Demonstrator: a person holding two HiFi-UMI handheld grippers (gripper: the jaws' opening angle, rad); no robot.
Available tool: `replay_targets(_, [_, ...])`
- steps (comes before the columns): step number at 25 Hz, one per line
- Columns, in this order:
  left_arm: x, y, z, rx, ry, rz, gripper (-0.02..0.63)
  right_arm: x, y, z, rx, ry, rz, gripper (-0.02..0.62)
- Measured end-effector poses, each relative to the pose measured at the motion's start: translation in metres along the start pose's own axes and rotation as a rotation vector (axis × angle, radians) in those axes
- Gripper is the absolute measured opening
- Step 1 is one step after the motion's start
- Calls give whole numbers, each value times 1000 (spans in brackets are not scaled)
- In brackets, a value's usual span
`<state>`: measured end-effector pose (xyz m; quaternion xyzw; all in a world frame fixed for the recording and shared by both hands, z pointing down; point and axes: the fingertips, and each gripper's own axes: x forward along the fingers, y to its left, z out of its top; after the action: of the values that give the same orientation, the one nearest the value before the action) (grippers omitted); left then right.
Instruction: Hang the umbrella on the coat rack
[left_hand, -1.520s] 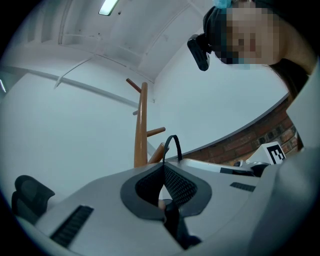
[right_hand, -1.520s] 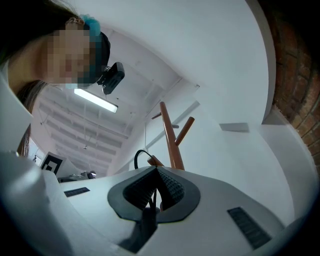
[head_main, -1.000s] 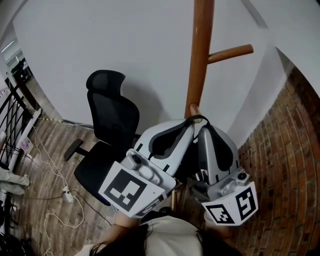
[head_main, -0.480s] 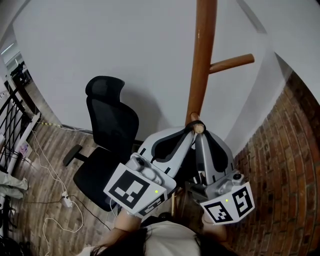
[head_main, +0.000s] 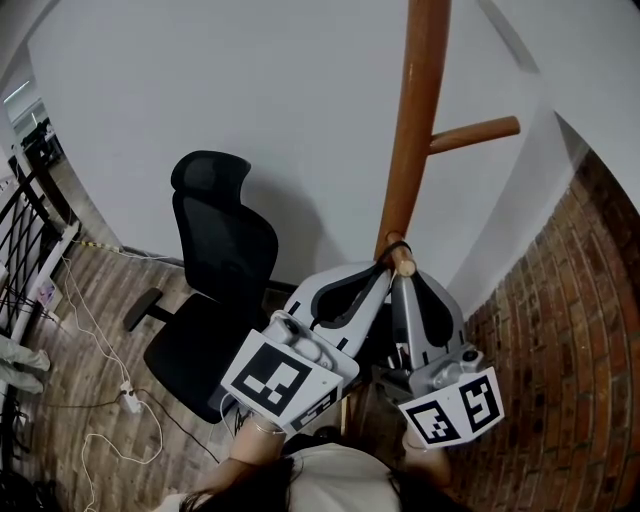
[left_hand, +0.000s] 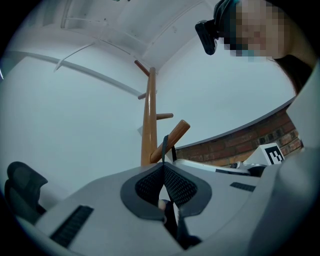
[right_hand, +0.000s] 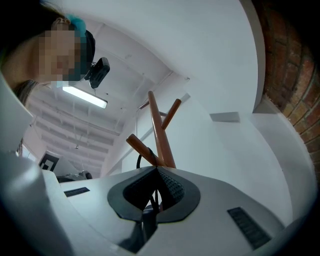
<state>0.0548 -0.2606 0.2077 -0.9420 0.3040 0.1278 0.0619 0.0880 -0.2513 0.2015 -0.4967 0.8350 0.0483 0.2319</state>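
Head view: left gripper (head_main: 384, 272) and right gripper (head_main: 400, 278) both pinched the umbrella strap (head_main: 394, 246), looped over the tip of a peg (head_main: 402, 262) on the coat rack (head_main: 410, 150), directly ahead. The umbrella itself was hidden beneath them.

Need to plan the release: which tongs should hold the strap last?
Right tongs, likely: they grip the black strap loop directly under the slanted wooden peg; the left tongs pinch it from beside.
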Motion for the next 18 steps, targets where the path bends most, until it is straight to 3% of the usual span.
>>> replay_targets(15, [7, 4, -9, -16, 21, -1, 9, 3, -10, -4, -12, 2, -6, 35])
replay_targets(18, [8, 2, -11, 11, 11, -10, 9, 4, -9, -4, -32, -1, -4, 37])
